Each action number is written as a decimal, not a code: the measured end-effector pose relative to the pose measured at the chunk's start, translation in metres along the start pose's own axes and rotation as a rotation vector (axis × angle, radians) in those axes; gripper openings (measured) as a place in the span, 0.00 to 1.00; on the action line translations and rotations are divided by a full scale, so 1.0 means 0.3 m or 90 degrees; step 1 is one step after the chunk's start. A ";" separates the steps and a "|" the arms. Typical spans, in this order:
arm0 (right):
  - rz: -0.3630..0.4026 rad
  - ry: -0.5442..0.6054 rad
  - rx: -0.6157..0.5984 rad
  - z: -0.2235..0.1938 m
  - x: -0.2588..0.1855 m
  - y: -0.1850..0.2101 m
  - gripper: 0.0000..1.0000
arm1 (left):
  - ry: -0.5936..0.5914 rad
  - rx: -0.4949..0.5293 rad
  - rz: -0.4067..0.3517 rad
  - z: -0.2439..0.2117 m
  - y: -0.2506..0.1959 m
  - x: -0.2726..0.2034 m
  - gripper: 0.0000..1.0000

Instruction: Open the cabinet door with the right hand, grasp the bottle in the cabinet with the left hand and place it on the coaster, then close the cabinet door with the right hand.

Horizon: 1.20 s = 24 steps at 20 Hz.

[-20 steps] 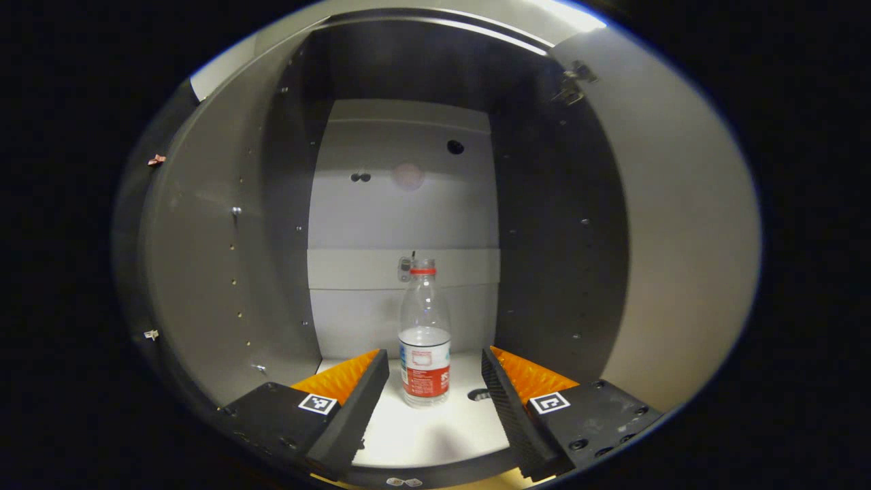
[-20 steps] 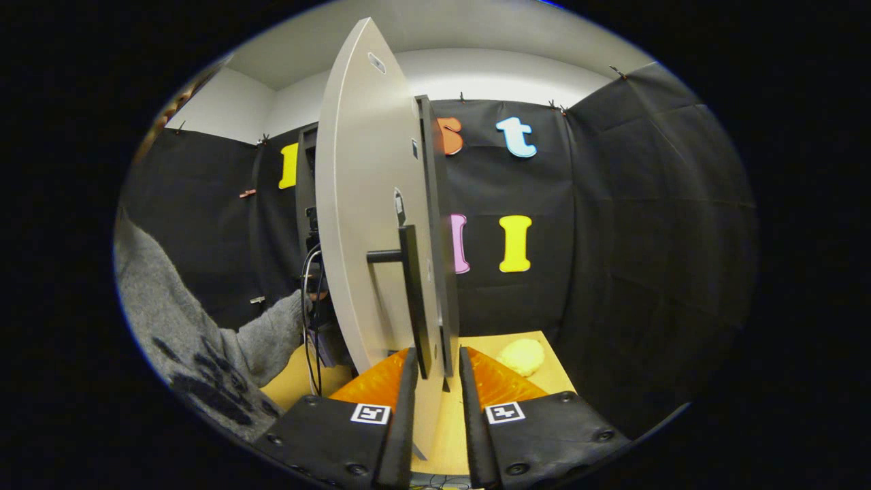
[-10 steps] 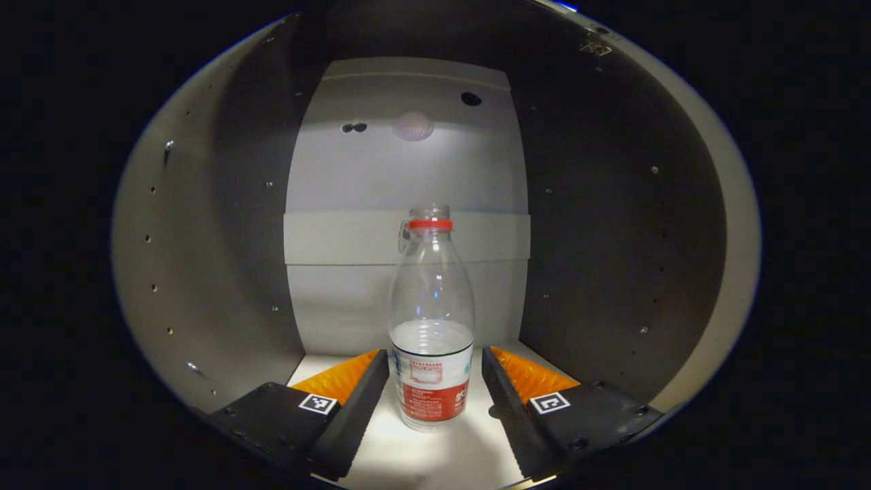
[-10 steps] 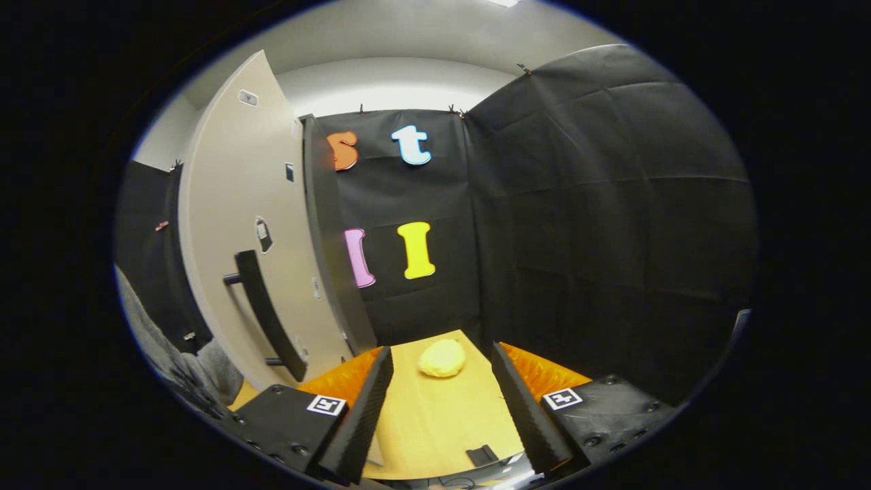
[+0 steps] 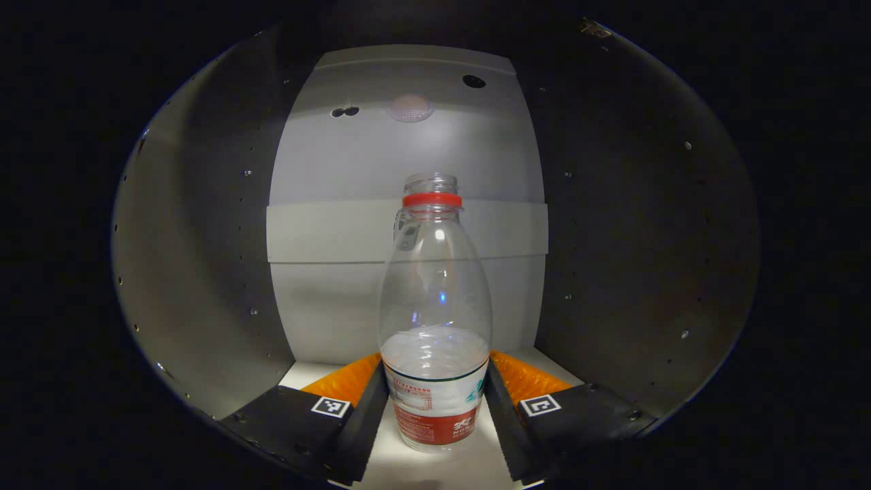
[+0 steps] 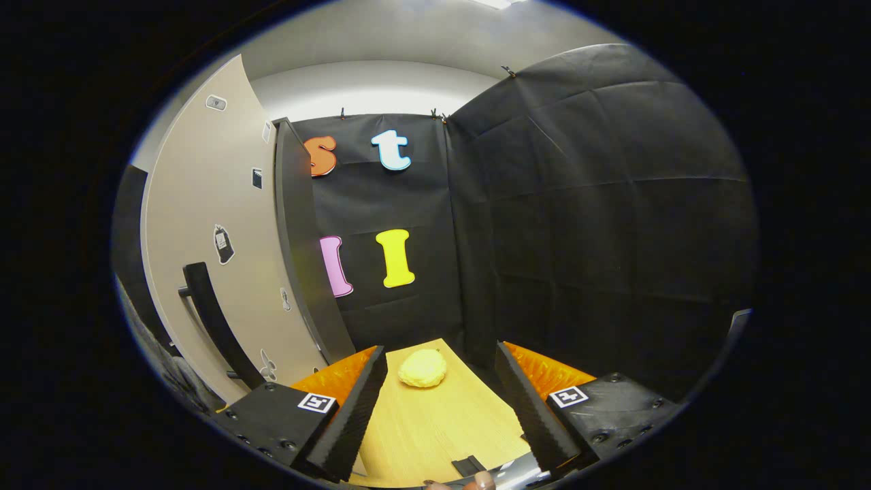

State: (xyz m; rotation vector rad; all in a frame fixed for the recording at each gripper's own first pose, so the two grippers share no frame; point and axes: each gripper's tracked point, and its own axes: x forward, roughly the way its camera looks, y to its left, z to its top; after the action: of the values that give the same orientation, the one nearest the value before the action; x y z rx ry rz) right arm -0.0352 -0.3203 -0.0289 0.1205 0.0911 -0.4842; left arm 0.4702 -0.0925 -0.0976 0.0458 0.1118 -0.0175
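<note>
Two fingers of my left claw (image 5: 435,408) flank the bottle (image 5: 435,320), one on either side of its labelled base. The bottle stands dead ahead of the claw, between the fingers. I cannot confirm that the pads press on it: they look just beside or barely touching the label, so I rate the left claw as spread, not yet clenched.

Long axis: vertical. The bottle is upright on the white cabinet floor (image 5: 299,373), and the fingers meet it low, square to that axis. I judge that closing here would grip below the waterline, a stable hold.

Appearance: clear plastic, uncapped, red neck ring, water in roughly the lower third, red and white label around the base.

My right claw (image 6: 442,401) is released and holds nothing. It points over the wooden table (image 6: 435,429) toward a yellow coaster (image 6: 422,368), with the open door (image 6: 204,238) and its dark handle (image 6: 214,327) to one side. The left claw is plainly the nearer to the bottle.
</note>
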 end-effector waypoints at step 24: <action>0.124 -0.094 -0.099 0.043 -0.400 0.463 0.98 | -0.064 0.005 -0.104 0.097 0.263 -1.010 0.74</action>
State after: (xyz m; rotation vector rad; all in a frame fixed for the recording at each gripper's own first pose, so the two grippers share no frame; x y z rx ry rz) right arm -0.0749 -0.1450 0.0109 -0.0588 -0.0273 -0.2891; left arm 0.1739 -0.0105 -0.0311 0.0438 0.0150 -0.1839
